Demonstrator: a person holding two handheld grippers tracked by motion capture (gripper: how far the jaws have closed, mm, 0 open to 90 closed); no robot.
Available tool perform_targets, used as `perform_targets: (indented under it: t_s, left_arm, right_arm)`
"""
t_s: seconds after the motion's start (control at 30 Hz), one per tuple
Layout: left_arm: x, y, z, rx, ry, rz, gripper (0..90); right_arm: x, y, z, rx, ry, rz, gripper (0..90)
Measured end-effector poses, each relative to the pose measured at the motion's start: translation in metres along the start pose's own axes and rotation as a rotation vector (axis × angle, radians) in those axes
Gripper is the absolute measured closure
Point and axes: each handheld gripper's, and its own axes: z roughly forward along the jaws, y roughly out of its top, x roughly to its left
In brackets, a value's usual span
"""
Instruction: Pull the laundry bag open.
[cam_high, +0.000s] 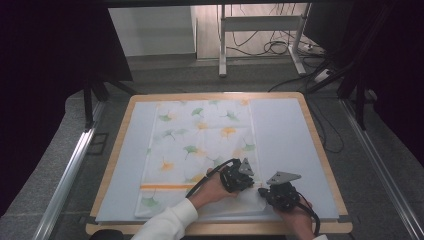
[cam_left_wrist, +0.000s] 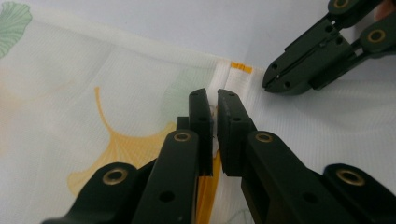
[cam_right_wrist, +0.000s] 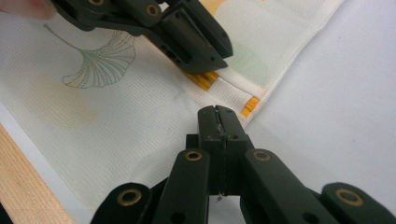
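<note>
White cloth (cam_high: 200, 150) with green and orange ginkgo-leaf print and an orange stripe near its front end lies flat on a pale sheet (cam_high: 285, 145) covering the wooden table (cam_high: 320, 227), left of centre. Both grippers sit at the cloth's near right corner, close together. Left gripper (cam_left_wrist: 215, 100): jaws nearly closed, a thin gap between them with a bit of cloth edge in it, right at the orange stripe; can't tell if it actually grips the fabric. Right gripper (cam_right_wrist: 218, 112): jaws pressed fully together, tips resting on the cloth just beside its hem and the stripe end; a thread shows at the seam, but can't tell if cloth is pinched. White sleeve (cam_high: 167, 222) on the left arm comes in from the bottom edge in the high view.
</note>
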Motion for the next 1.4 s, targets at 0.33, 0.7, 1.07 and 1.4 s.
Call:
perform_targets:
  t_s: [0.33, 0.7, 1.07, 1.4]
  left_arm:
    - [0.0004, -0.0028, -0.0020, -0.001, -0.007, -0.008, 88.4]
    - [0.0018, -0.0045, -0.0039, 0.003, -0.025, -0.010, 89.9]
    - [0.0015, -0.0046, -0.0046, 0.007, -0.027, -0.014, 90.0]
    - [-0.0010, -0.0059, -0.0070, 0.019, -0.024, 0.003, 90.0]
  right_arm:
    - [-0.0011, -0.0003, 0.0000, -0.002, 0.007, -0.002, 89.3]
    - [-0.0009, -0.0002, -0.0001, 0.000, 0.009, -0.006, 89.4]
    - [0.0006, 0.0001, 0.0002, -0.001, -0.002, -0.021, 89.4]
    - [0.0007, 0.0001, 0.0004, 0.000, -0.002, -0.022, 89.4]
